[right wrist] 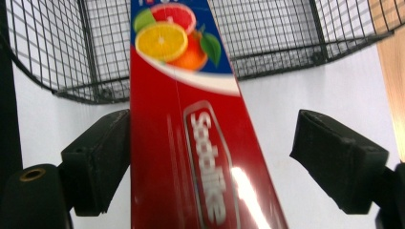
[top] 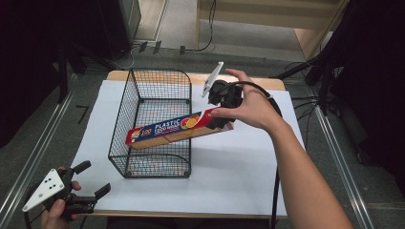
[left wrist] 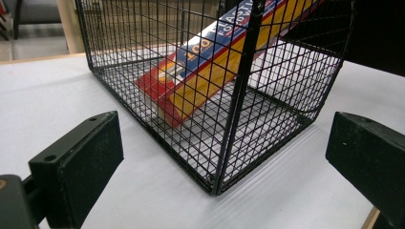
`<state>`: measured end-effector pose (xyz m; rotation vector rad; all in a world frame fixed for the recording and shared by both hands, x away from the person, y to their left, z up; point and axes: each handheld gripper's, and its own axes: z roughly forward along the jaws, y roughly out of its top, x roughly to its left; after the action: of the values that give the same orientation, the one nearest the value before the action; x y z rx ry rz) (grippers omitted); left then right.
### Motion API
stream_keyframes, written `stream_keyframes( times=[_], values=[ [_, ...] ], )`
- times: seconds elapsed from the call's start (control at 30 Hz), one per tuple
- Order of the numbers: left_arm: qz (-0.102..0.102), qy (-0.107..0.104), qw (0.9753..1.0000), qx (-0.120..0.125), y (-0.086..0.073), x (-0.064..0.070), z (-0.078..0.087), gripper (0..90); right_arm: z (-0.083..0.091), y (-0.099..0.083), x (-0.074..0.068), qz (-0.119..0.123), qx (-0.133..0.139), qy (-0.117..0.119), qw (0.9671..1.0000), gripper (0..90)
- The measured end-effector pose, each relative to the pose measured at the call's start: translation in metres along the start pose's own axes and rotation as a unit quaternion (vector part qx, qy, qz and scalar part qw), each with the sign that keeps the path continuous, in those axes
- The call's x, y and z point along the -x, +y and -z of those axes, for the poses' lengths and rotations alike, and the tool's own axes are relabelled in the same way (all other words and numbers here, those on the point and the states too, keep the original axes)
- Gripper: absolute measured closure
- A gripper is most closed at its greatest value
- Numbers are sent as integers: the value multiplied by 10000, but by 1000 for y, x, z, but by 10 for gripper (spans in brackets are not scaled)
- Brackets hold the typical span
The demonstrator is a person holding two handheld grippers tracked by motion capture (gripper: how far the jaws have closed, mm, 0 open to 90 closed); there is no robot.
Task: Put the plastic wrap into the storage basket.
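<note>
across the black wire basket [top: 157,95] rim leans a long red-and-blue plastic wrap box [top: 179,126]; right gripper [right wrist: 210,157] jaws apart around it, left gripper [top: 90,183] jaws apart, empty.

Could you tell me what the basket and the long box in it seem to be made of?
The basket looks like metal wire with a black coating: thin rods welded into a fine grid on a thicker frame. The box appears to be glossy printed cardboard: flat faces, sharp folded edges, and a light glare on its red side in the right gripper view.
</note>
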<state>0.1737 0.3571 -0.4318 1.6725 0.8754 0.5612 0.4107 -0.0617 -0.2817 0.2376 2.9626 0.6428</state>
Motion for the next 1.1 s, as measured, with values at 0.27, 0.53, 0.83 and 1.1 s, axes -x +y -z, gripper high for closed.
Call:
stream_keyframes(
  times=[0.27, 0.53, 0.83, 1.1],
  values=[
    [0, 10, 10000, -10, -1, -1, -1, 0, 8, -32, 4, -172, 72, -45, 9998, 144],
    [-19, -5, 10000, -8, 0, 0, -3, 0, 6, -74, 5, -548, 248, -142, 9981, 147],
    [-29, 11, 10000, -30, 0, 2, -2, 0, -10, -123, 2, -936, 573, -161, 9938, 147],
    [-50, 21, 10000, -41, 1, 2, -2, 0, -18, -168, -9, -1381, 928, -218, 9858, 148]
  ],
)
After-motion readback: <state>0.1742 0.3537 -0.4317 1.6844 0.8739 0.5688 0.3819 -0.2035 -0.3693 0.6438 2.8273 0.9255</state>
